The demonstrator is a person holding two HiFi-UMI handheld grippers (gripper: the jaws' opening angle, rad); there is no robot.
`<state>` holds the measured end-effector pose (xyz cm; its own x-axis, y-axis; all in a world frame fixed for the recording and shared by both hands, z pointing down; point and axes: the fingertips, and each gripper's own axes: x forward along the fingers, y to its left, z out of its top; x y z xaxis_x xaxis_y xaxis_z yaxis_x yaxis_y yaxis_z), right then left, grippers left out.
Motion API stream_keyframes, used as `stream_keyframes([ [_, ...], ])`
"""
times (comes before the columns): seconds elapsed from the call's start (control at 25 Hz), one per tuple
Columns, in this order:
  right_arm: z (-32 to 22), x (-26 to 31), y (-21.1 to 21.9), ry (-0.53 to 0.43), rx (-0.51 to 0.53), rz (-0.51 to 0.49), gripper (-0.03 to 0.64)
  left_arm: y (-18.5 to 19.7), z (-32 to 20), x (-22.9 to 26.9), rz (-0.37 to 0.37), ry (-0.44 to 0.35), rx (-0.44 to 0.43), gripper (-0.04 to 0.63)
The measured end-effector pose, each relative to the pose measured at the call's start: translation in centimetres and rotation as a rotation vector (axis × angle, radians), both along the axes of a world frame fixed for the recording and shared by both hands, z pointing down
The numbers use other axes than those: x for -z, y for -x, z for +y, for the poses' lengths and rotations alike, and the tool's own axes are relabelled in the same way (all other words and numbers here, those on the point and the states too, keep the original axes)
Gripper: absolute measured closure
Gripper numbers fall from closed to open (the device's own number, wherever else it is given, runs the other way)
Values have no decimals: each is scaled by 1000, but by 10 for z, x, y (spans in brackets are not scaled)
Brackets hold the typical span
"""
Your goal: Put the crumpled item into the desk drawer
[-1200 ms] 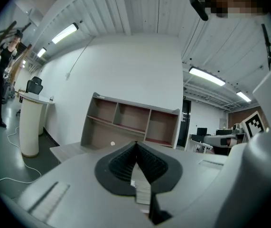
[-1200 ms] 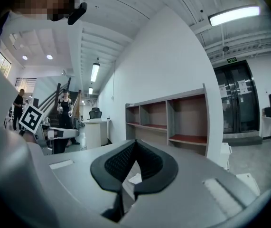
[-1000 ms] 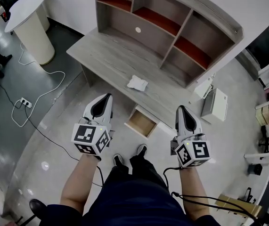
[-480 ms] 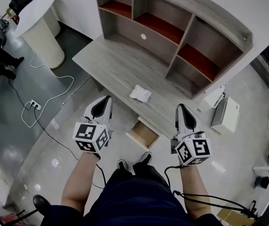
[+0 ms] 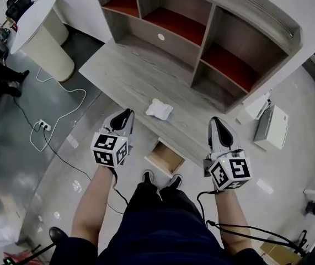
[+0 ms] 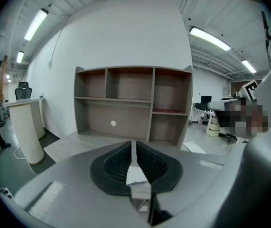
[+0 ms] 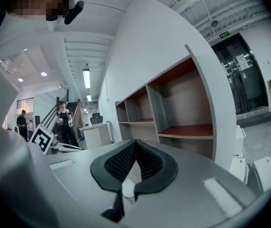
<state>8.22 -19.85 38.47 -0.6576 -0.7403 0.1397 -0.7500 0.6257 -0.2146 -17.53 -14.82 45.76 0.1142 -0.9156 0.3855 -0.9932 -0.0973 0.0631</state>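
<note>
Standing at the desk [image 5: 129, 70], I hold both grippers low in the head view, one on each side of the frame's middle. My left gripper [image 5: 125, 114] is lower left of centre. In the left gripper view its jaws are closed to a thin slit between the ribbed pads [image 6: 118, 163], with nothing gripped. My right gripper [image 5: 217, 120] is lower right of centre, and the right gripper view shows its jaws meeting tip to tip, also with nothing gripped.

The crumpled item [image 5: 160, 109], a white wad, lies on the desk top near the front edge, about mid-frame. It touches neither gripper and is nearer the left one. Just below it in the frame the drawer [image 5: 166, 158] stands pulled out, its pale wooden bottom showing. My shoes [image 5: 149, 176] are just beneath the drawer. A shelf unit [image 5: 201, 32] with red-brown boards fills the top of the frame at the desk's back.
</note>
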Motion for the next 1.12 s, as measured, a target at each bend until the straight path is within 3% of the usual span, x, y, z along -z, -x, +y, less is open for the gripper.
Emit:
stream_keyframes([
  [0.48, -7, -28, -50, 70, -213, 28, 611, -24, -62, -118, -39, 293, -247, 505],
  [0.72, 0, -39, -79, 94, -314, 31, 611, -30, -76, -170, -67, 413, -309, 499],
  [1.12, 20, -63, -106, 150, -418, 45, 611, -44, -102, -239, -185, 570, -421, 499],
])
